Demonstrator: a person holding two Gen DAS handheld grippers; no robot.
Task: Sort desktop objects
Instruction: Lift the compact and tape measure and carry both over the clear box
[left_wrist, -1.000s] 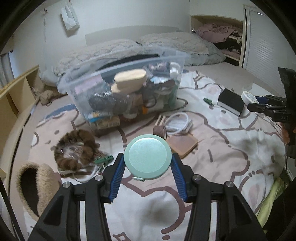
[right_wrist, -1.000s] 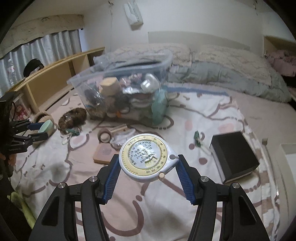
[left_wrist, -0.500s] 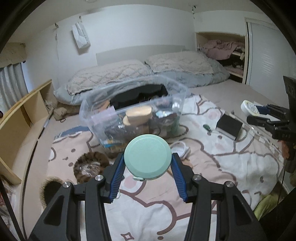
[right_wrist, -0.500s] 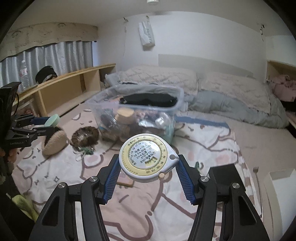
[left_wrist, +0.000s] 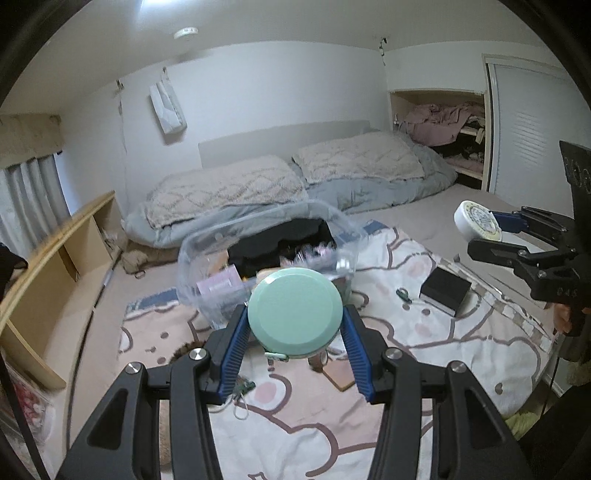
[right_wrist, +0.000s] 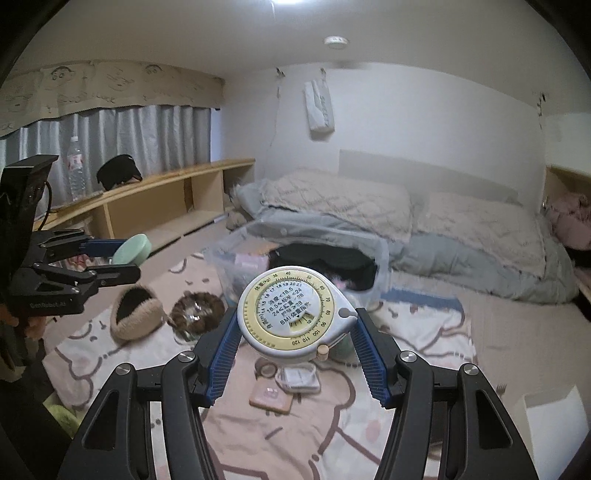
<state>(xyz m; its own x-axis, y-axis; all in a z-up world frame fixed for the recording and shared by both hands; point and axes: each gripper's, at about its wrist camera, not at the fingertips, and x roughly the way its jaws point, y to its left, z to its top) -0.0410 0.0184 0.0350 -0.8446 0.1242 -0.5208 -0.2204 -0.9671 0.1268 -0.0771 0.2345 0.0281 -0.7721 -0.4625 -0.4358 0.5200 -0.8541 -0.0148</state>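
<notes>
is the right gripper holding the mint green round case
No, the right gripper is shut on the white tape measure with the yellow dial; the mint green case sits in the left gripper.

1. The clear bin (left_wrist: 266, 254) stands in the middle of the blanket (left_wrist: 461, 332). It is full, and its top is open.
2. Both grippers are high above the blanket, with open air under them and between them.
3. On the left, a fuzzy slipper (right_wrist: 138, 314) and a brown furry thing (right_wrist: 199, 314) lie close together, near the bin.
4. Just in front of the bin, a tape roll (right_wrist: 267, 368), a small clear case (right_wrist: 298, 376) and a pink square pad (right_wrist: 271, 398) crowd the blanket.
5. On the right, a black box (left_wrist: 445, 290) and a small green thing (left_wrist: 403, 294) lie well apart from the bin, with bare blanket between.
6. Behind the bin, pillows (right_wrist: 332, 206) block the way.
</notes>
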